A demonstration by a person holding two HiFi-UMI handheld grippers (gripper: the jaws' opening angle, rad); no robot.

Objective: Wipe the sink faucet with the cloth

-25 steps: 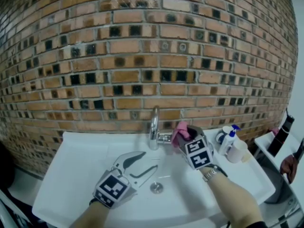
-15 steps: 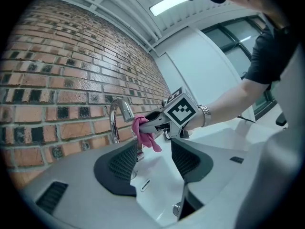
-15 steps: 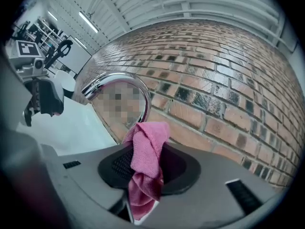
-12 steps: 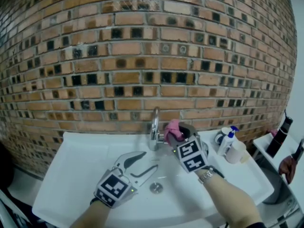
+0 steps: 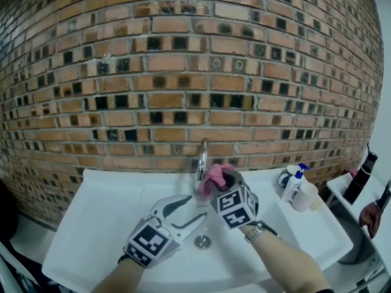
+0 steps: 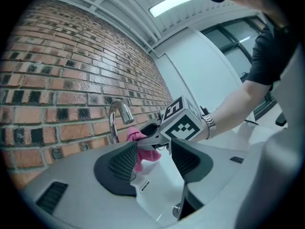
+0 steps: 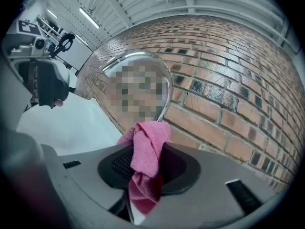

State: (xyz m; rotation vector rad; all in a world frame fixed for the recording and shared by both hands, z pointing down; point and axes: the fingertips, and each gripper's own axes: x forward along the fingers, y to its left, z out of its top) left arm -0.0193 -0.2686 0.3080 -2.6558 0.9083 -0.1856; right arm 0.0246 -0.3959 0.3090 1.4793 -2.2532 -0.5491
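- The sink (image 5: 104, 206) carries the faucet (image 5: 201, 159) at its back rim, its stem upright, at 12 o'clock from the drain (image 5: 202, 242).
- The right gripper (image 5: 221, 180) is the nearer tool. It pinches the pink cloth (image 5: 212, 177), with the stem just at its 10 o'clock and seemingly touching the cloth.
- The left gripper (image 5: 194, 207) hangs at the faucet's 6 o'clock, jaws spread and empty.

Ceiling strip lights (image 6: 174, 4) are lighting the room brightly and evenly. The white sink (image 5: 91, 212) is glaring slightly. Fisheye distortion is bowing the brick wall (image 5: 183, 72), dark vignetting is ringing both gripper views, and a mosaic patch is covering part of the faucet (image 7: 164, 106).
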